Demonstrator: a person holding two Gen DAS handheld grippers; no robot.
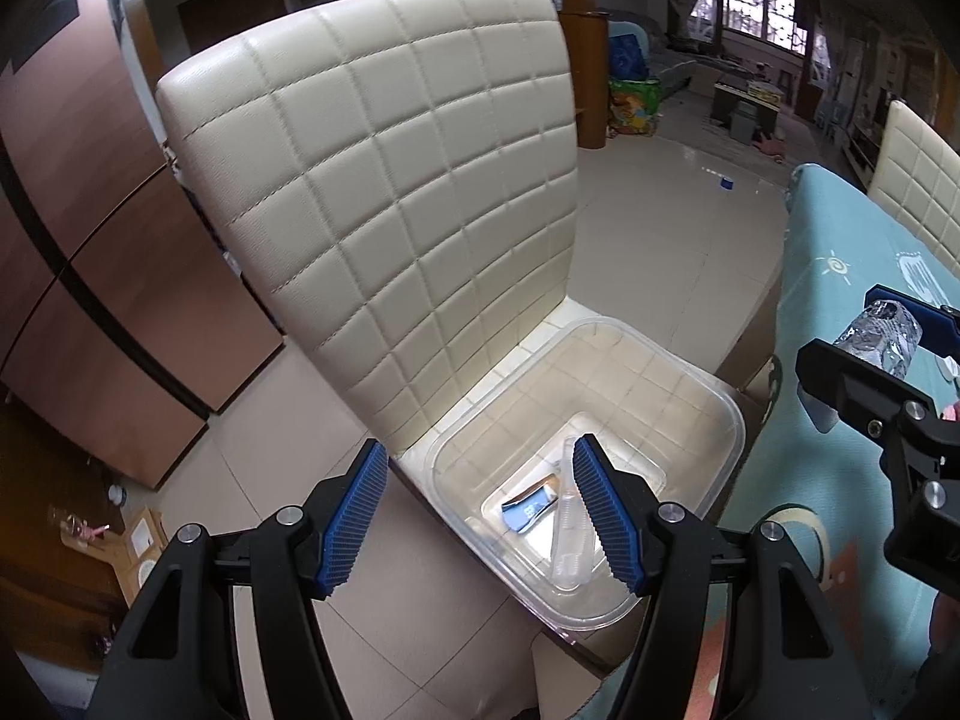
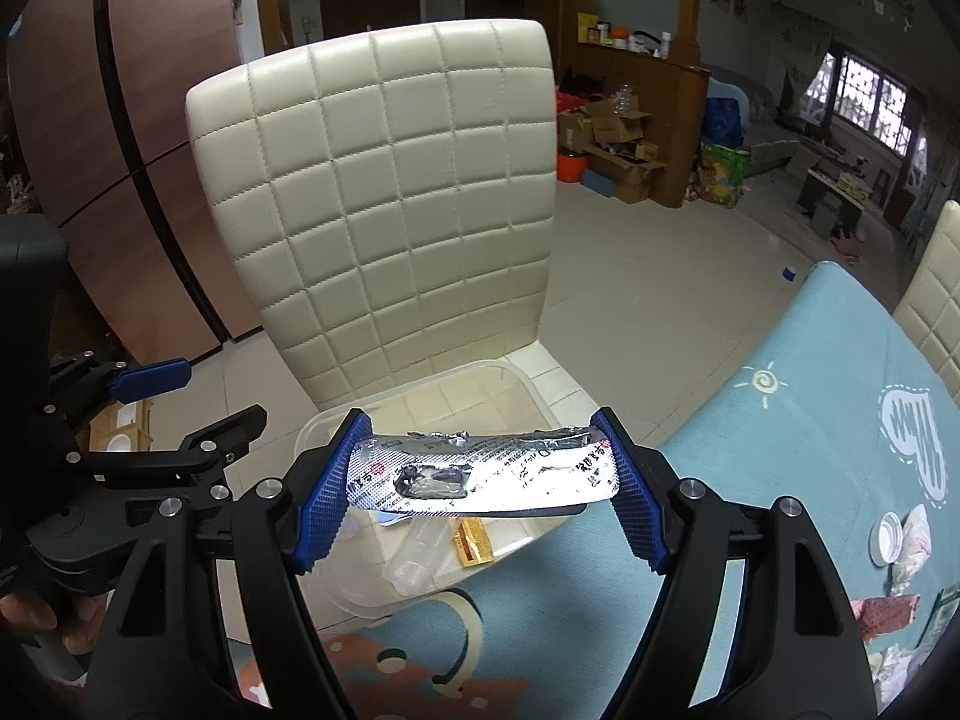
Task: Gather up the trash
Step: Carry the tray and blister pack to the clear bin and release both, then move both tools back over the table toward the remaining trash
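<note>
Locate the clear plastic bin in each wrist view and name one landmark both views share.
Left wrist: clear plastic bin sits lower centre-right on the chair seat, behind the left gripper.
Right wrist: bin lies lower centre, partly hidden by the foil blister pack.
Shared landmark: the quilted cream chair back.

Cream quilted-square chair (image 2: 384, 192), teal tablecloth (image 2: 798, 456) with white sun and heart drawings, silver printed blister pack (image 2: 480, 471)

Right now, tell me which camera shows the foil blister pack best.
The right wrist view: the foil blister pack spans its fingers, print readable. The left wrist view catches only a crumpled end at the frame edge.
</note>
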